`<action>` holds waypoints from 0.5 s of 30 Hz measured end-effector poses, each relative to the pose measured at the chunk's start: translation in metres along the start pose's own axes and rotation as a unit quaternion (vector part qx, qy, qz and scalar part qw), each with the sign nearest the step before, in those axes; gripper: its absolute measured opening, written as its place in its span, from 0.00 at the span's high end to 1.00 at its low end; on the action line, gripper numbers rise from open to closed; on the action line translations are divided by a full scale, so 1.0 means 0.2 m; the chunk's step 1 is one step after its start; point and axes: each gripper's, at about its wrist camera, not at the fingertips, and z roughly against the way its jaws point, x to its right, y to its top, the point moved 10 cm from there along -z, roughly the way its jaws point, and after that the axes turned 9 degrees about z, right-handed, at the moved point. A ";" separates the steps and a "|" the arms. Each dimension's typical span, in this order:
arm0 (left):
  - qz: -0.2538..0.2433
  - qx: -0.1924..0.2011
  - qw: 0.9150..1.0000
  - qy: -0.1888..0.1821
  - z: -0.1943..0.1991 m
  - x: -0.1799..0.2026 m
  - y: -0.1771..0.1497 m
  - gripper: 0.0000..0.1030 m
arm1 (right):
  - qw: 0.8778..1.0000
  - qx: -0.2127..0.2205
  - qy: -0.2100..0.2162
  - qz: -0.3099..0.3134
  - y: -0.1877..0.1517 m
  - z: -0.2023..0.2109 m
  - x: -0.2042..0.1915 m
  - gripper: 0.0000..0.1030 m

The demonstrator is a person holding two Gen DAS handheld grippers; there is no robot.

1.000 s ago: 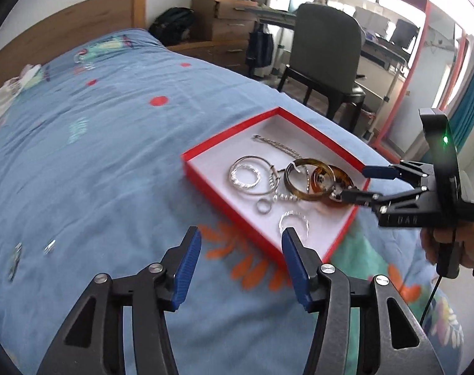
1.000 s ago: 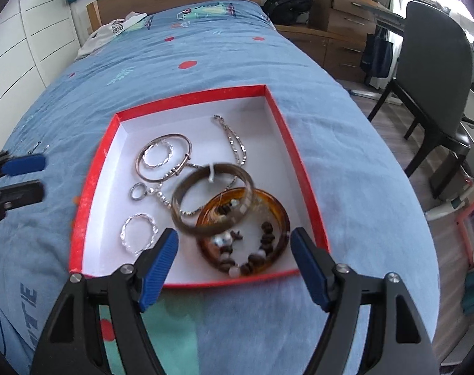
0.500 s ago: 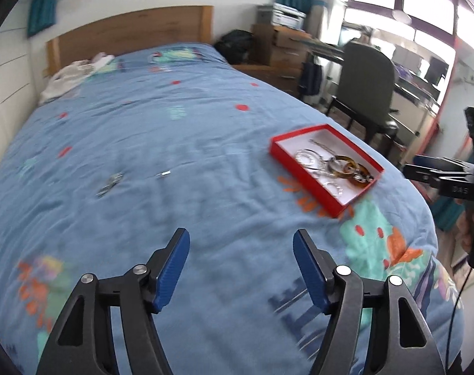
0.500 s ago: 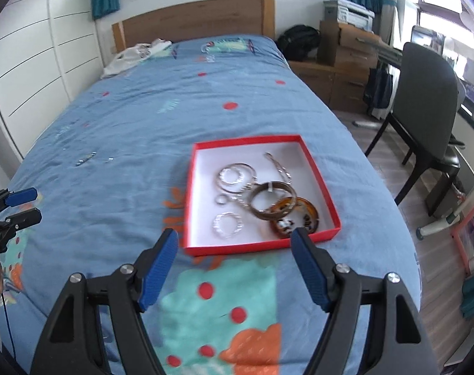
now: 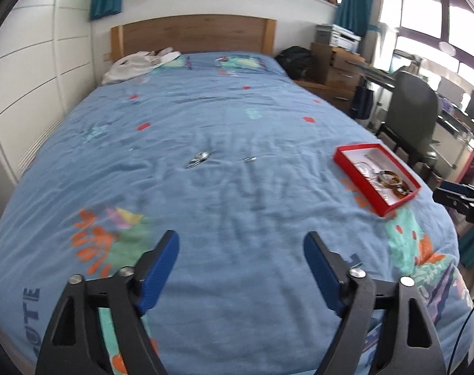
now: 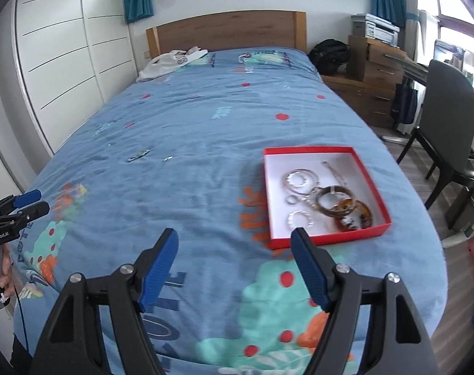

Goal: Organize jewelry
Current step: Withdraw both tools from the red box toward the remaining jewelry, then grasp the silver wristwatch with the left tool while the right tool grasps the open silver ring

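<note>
jewelry box (red) now lies farther off; left claw just widened, right claw wide, both empty.

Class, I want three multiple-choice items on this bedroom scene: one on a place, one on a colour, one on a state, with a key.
1. Where are the bangles?
A. In the box
B. On the chair
C. On the pillow

2. What colour is the box rim?
A. Green
B. Red
C. Black

3. How is the right hand-held gripper?
A. Clamped on a ring
B. Shut, empty
C. Open, empty

Key: A, they lie on the white floor inside the box; B, its walls are red; C, only bedspread shows between its fingers.
</note>
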 end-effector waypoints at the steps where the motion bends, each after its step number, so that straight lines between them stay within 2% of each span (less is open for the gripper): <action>1: 0.007 -0.001 1.000 0.005 -0.01 -0.03 0.00 0.19 | 1.000 -0.002 0.002 0.003 0.00 -0.01 -0.02 0.29; 7: 0.020 -0.014 1.000 0.016 -0.07 -0.16 -0.02 0.18 | 1.000 -0.010 0.027 0.012 0.04 -0.14 -0.16 0.29; 15: 0.023 -0.025 0.999 0.042 -0.25 -0.27 0.09 0.18 | 0.998 -0.015 0.051 0.022 0.18 -0.38 -0.30 0.29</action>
